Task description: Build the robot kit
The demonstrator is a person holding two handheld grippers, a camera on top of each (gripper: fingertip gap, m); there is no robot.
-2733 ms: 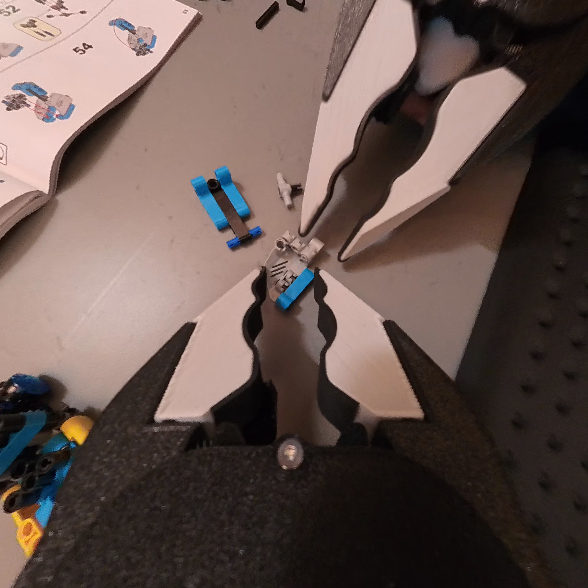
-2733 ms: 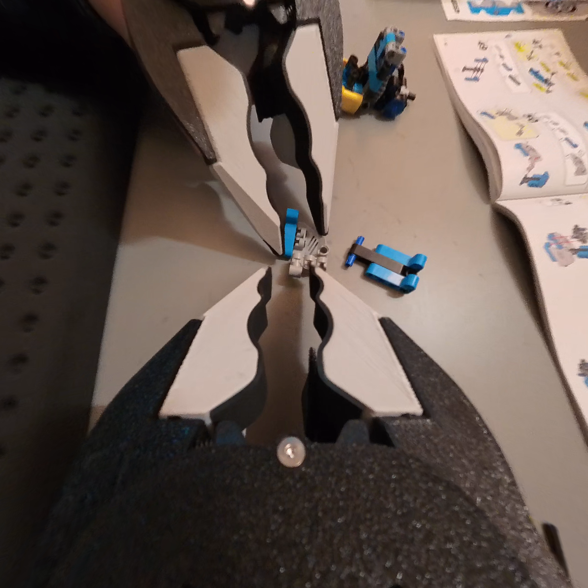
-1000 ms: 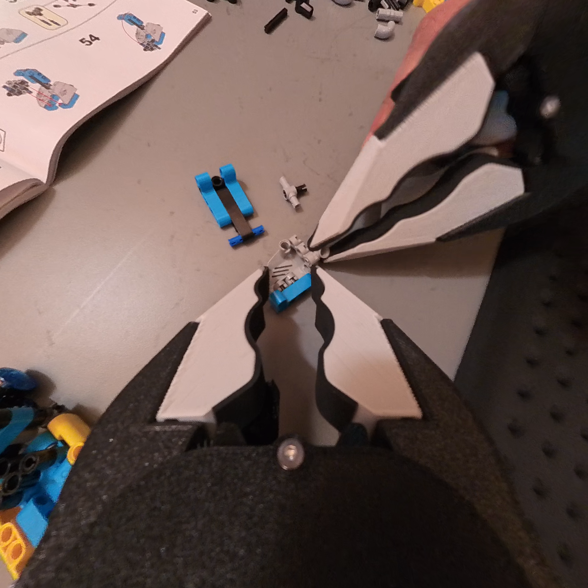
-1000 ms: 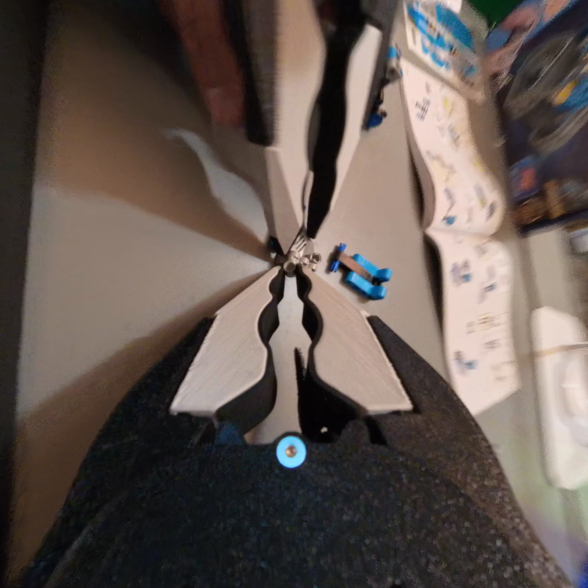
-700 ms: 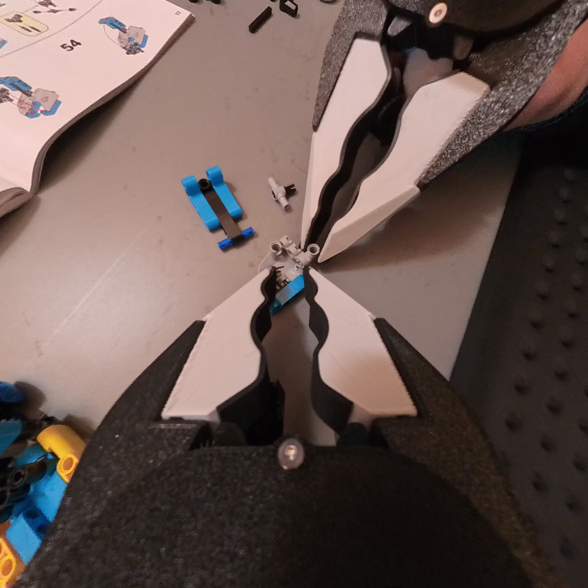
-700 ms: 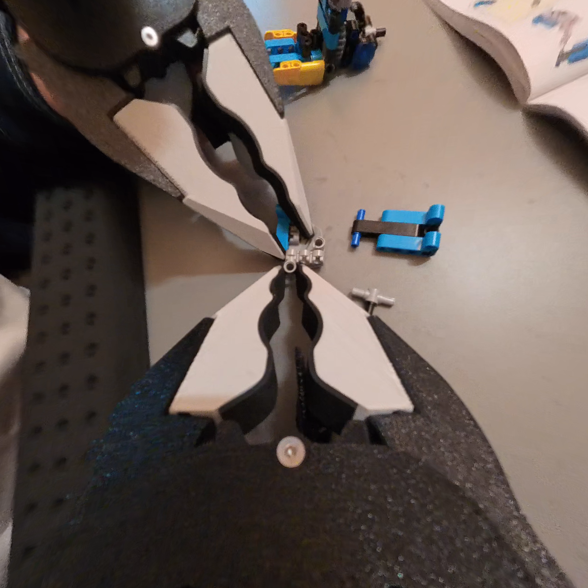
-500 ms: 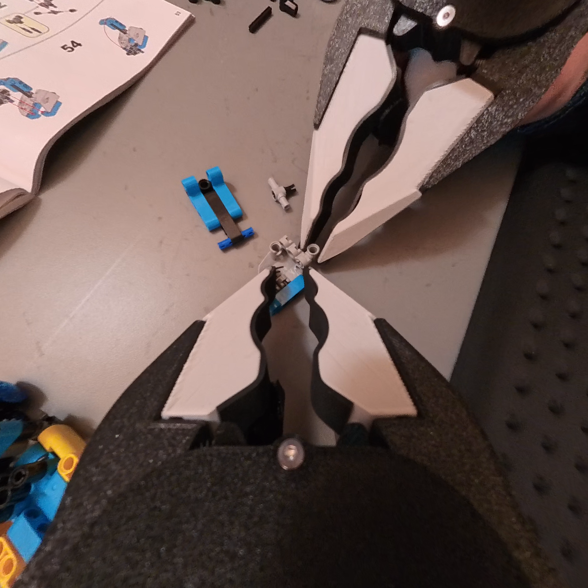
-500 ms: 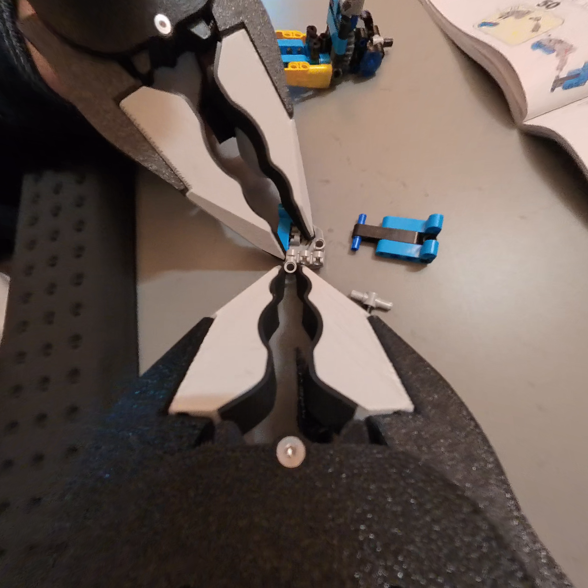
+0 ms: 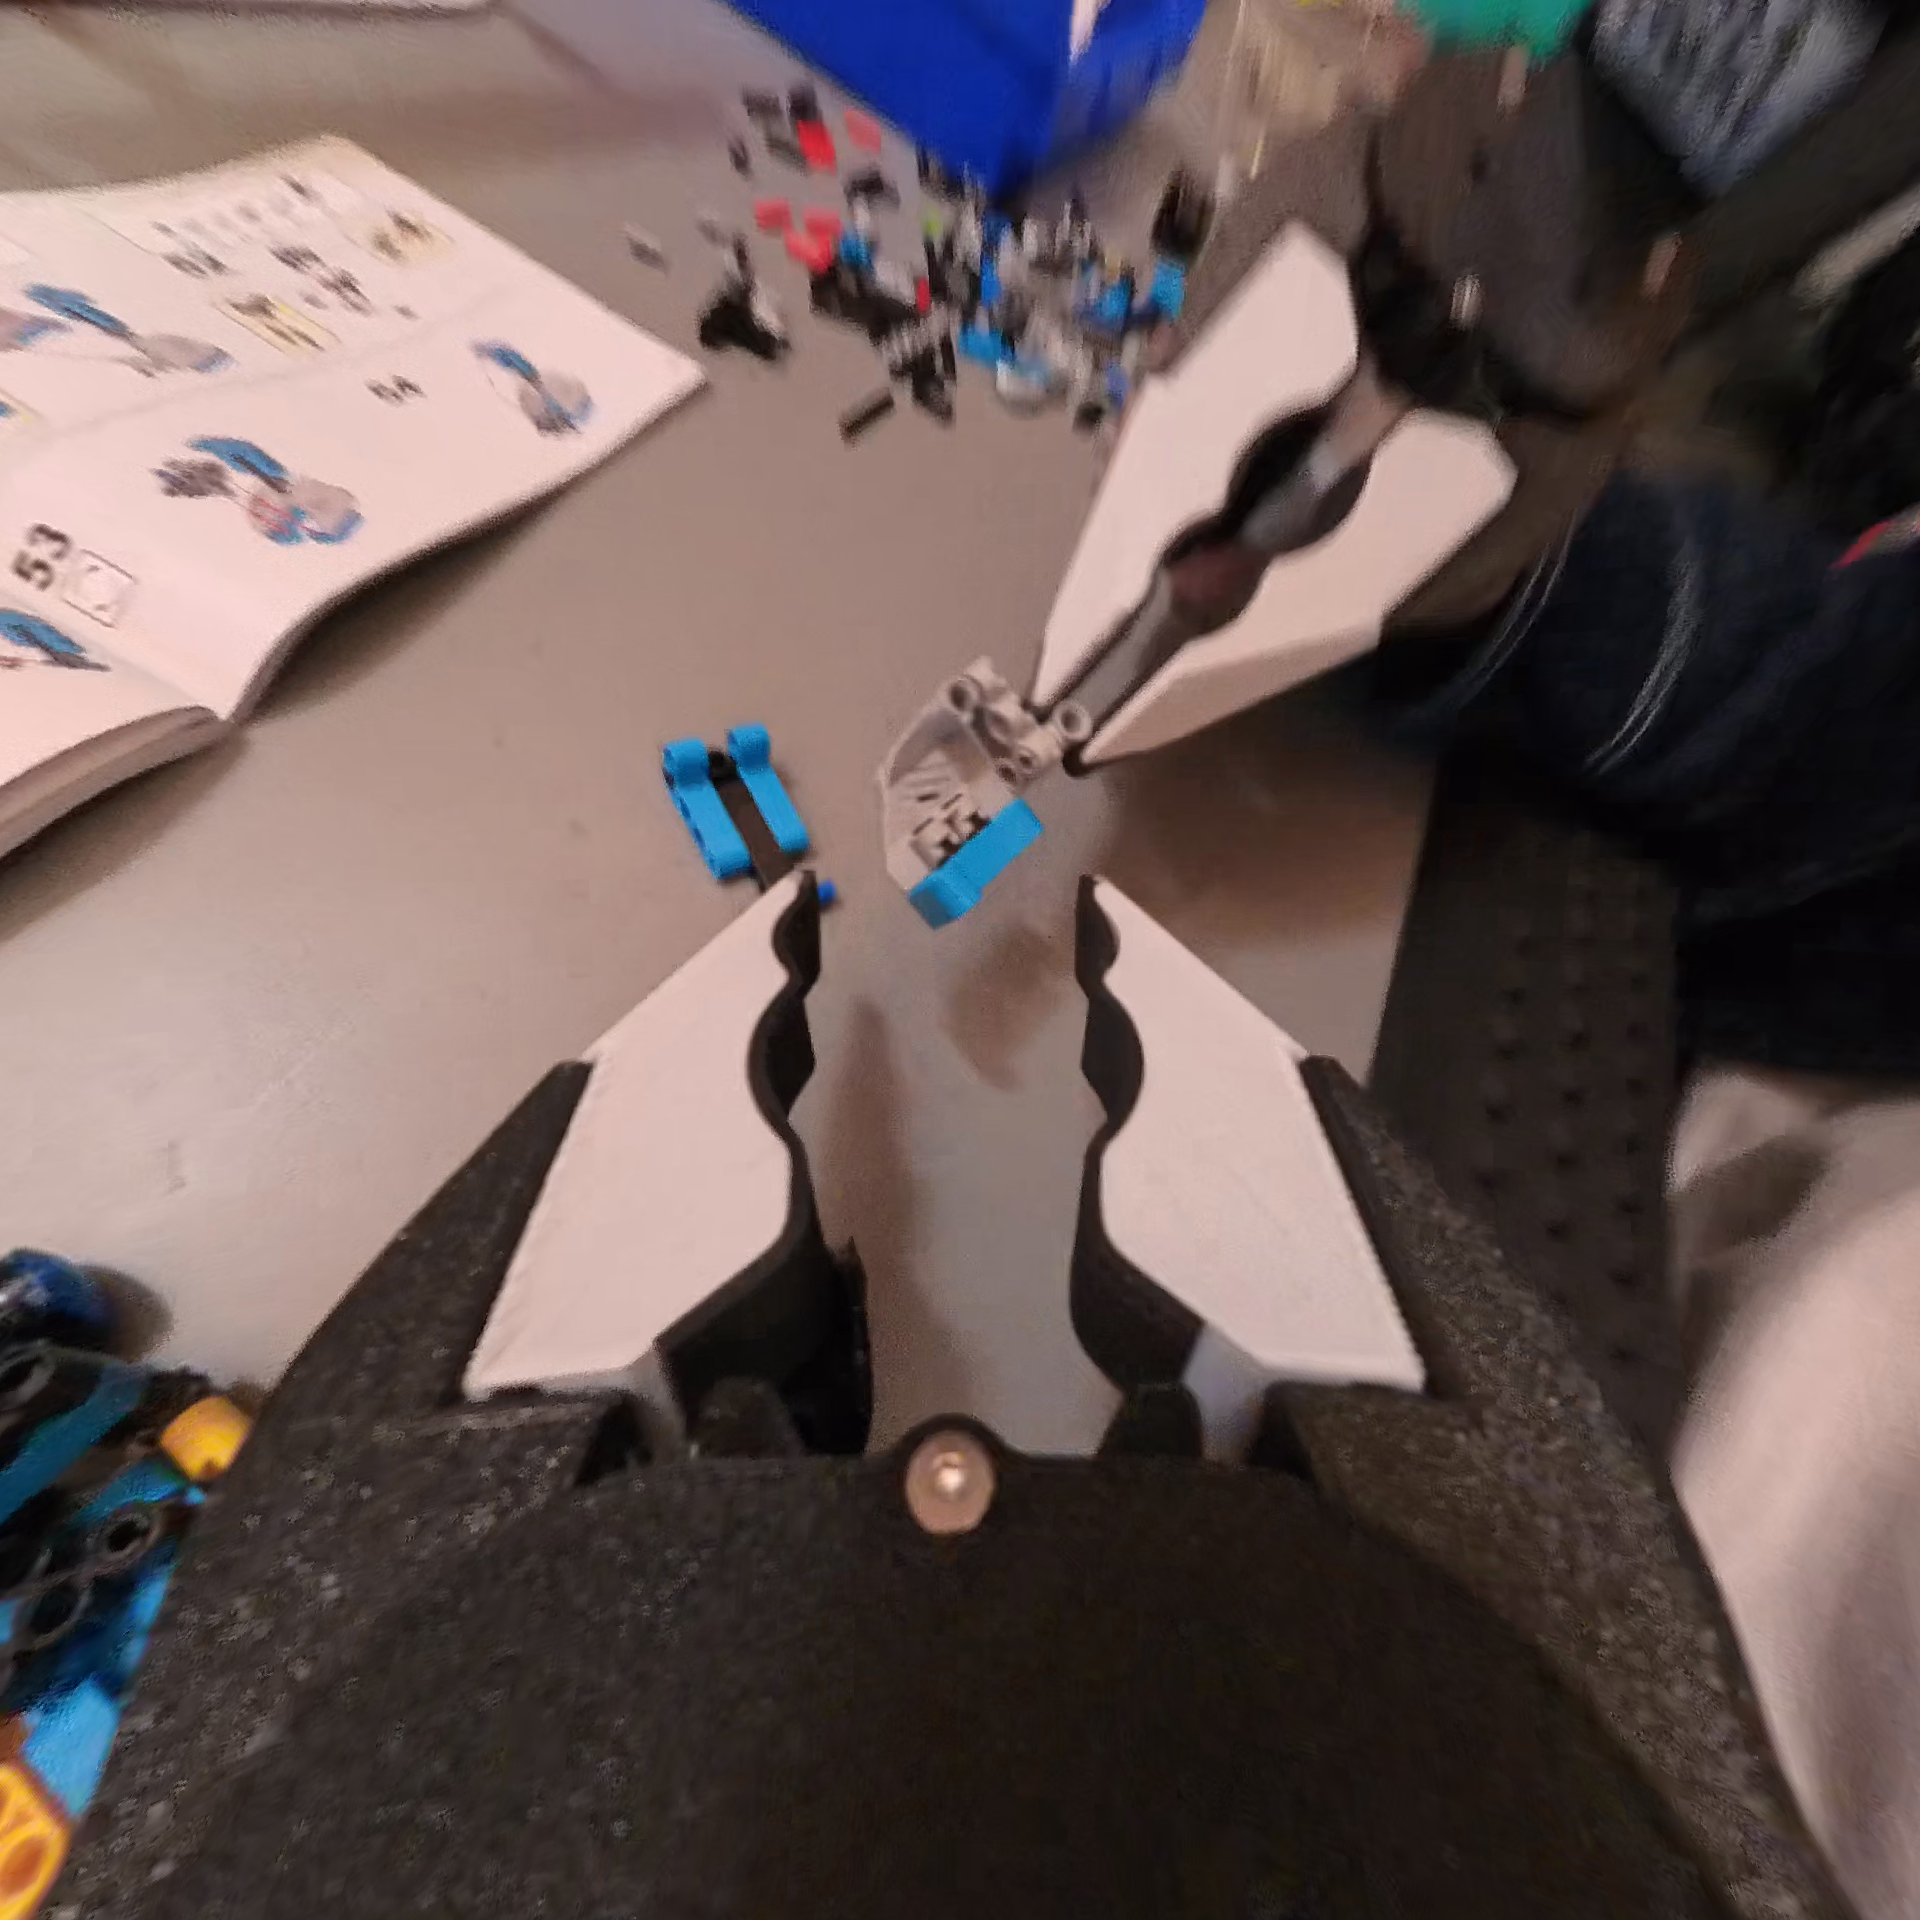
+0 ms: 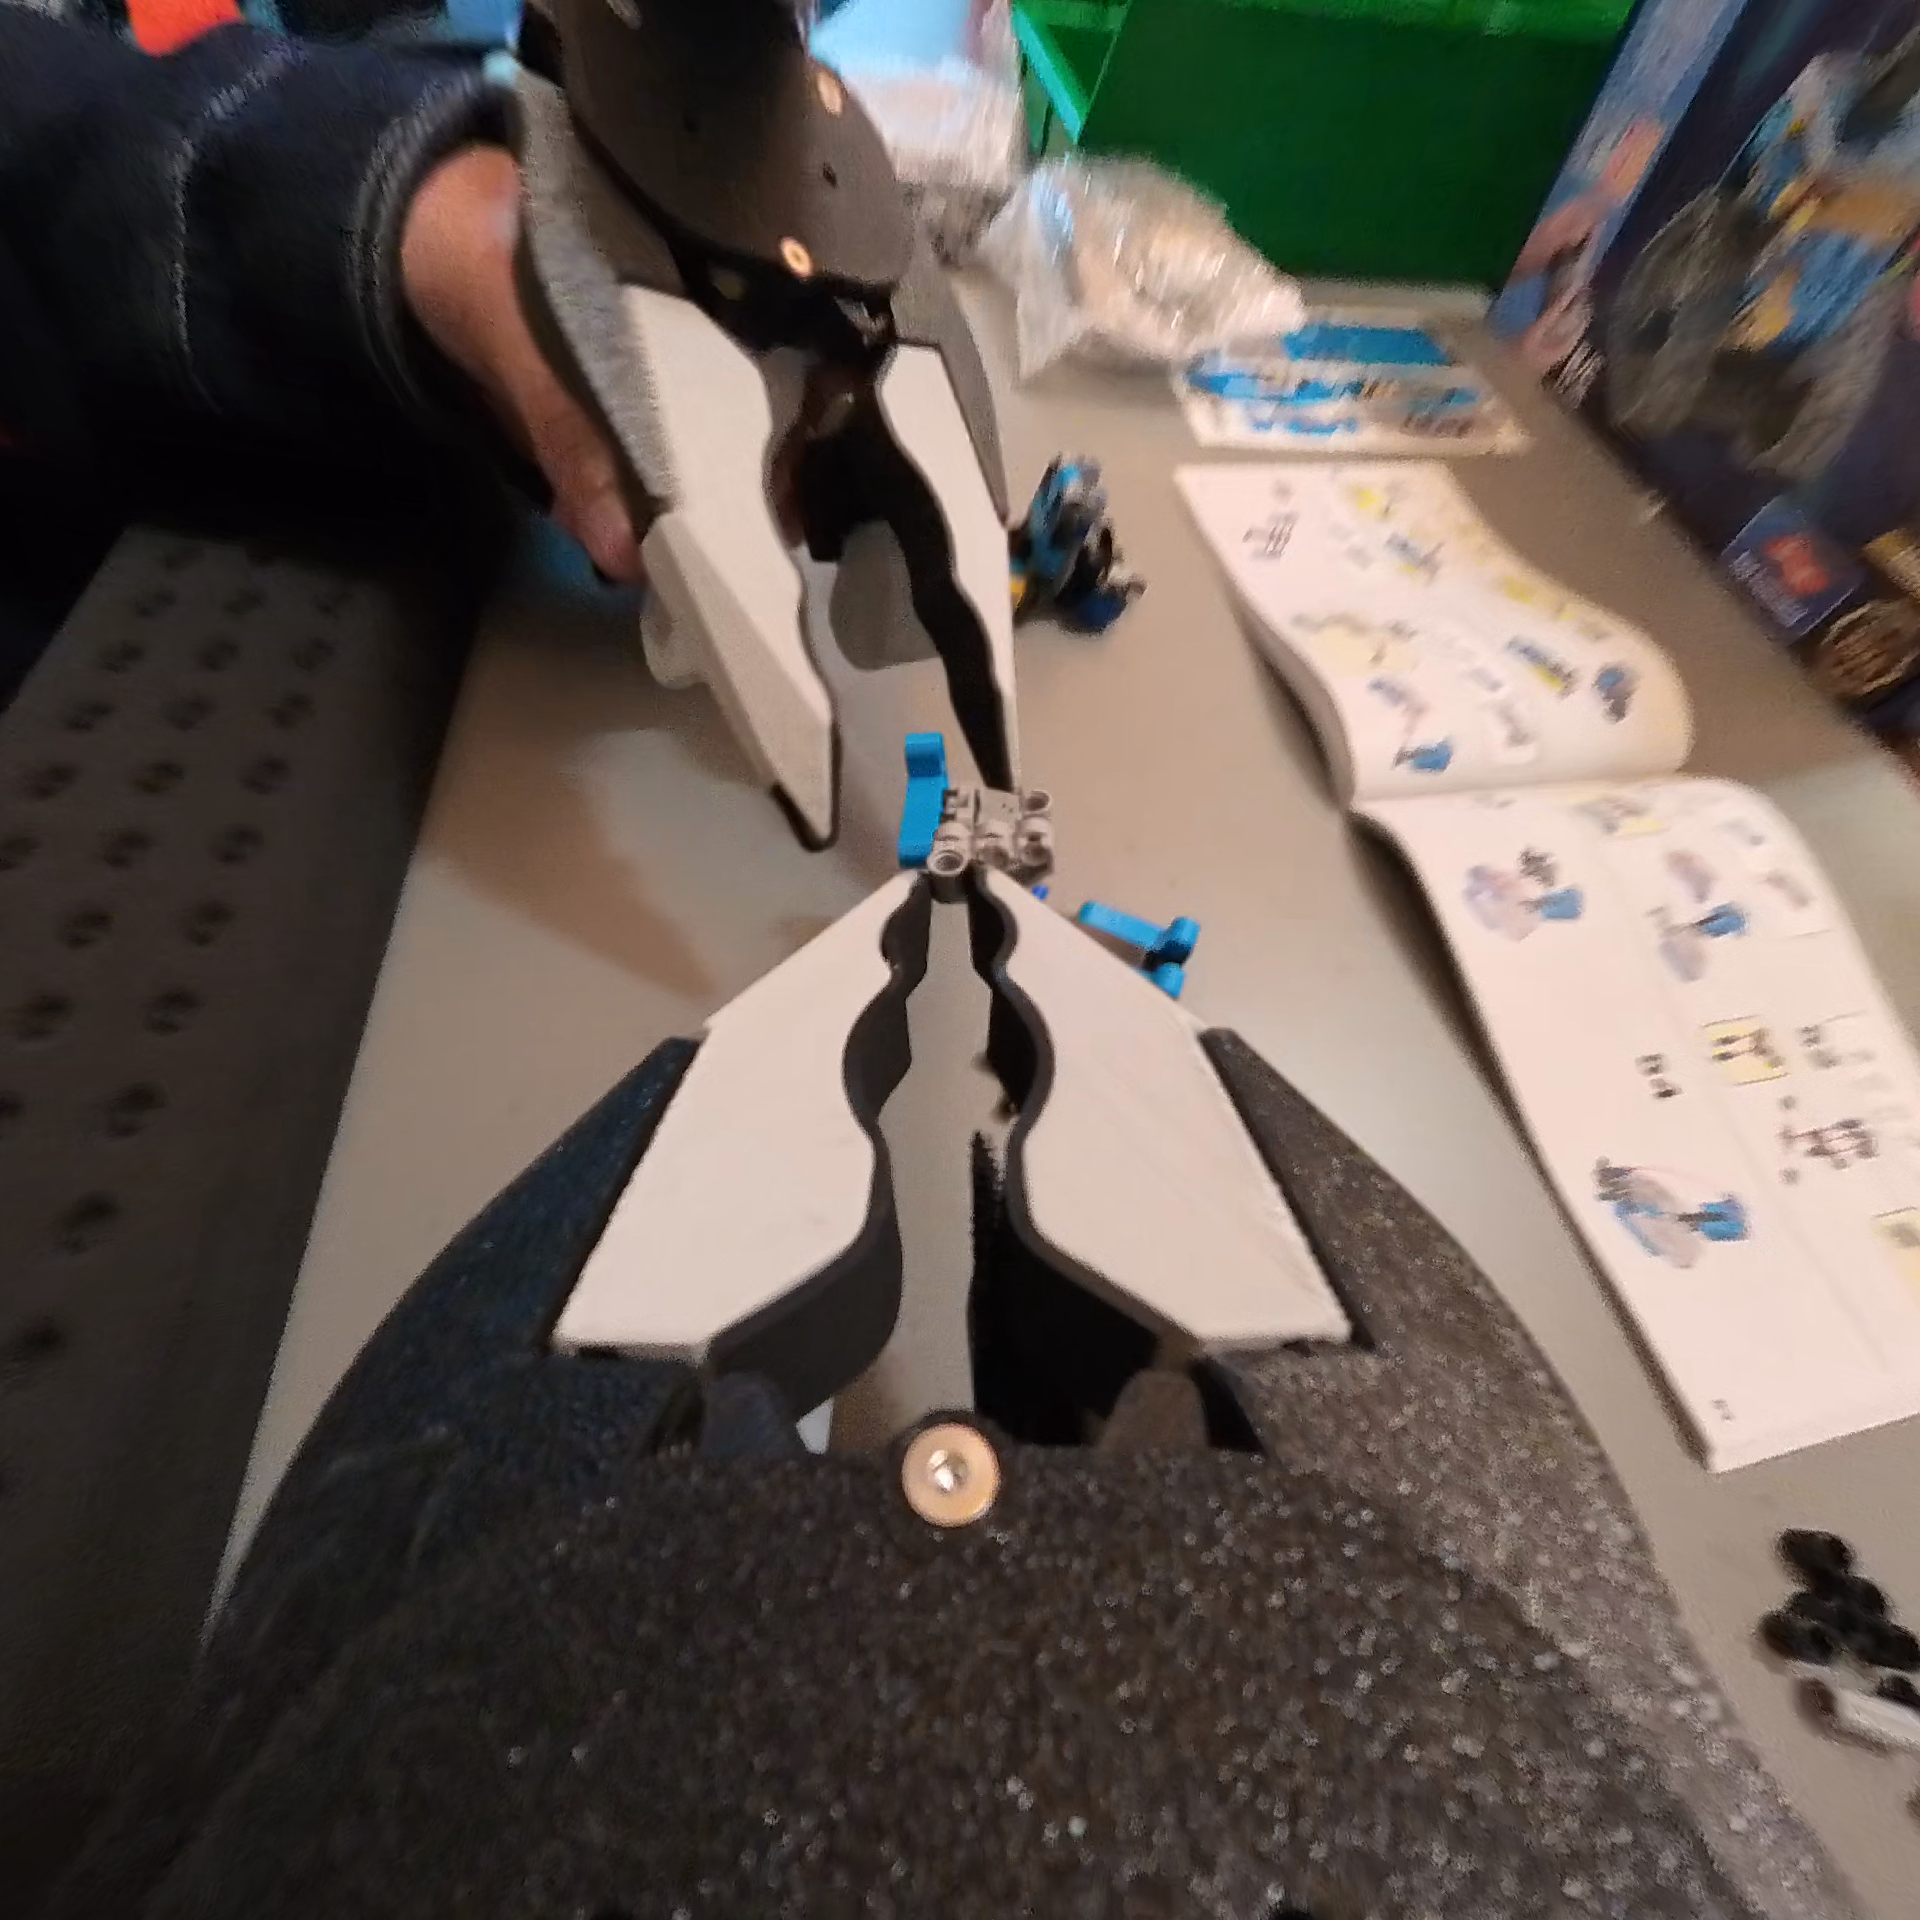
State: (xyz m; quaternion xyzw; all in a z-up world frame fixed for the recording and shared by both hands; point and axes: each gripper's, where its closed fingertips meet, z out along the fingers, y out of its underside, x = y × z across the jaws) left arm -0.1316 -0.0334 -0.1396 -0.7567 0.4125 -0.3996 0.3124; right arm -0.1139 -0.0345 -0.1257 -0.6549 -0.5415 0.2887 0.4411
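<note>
Left wrist view: The left gripper (image 9: 945, 888) stands wide apart with nothing between its fingers. Just ahead of its tips hangs a small grey-and-blue brick assembly (image 9: 961, 805), raised off the grey bench (image 9: 416, 935); its blue beam points toward the left gripper and is clear of both fingers. The right gripper (image 9: 1055, 727) enters from the upper right, its tips pinched narrow on the grey connector end of the assembly. A blue-and-black part (image 9: 732, 795) lies flat on the bench just left of the assembly, near the left finger tip. An open instruction booklet (image 9: 291, 416) lies at the upper left. A scatter of loose small pieces (image 9: 935, 291) lies beyond, blurred. A partly built blue, black and yellow model (image 9: 73, 1455) sits at the lower left edge.

Right wrist view: The right gripper (image 10: 951, 883) is nearly closed, clamping the grey end of the brick assembly (image 10: 977, 821) at its tips. The left gripper (image 10: 904, 800), held by a hand (image 10: 499, 343) in a dark sleeve, faces it from above with its fingers spread to either side of the assembly's blue beam. The blue-and-black part (image 10: 1143, 940) lies on the bench just right of the right gripper's tip. The booklet (image 10: 1558, 935) lies open at the right. The model (image 10: 1070, 551) stands behind the left gripper.
</note>
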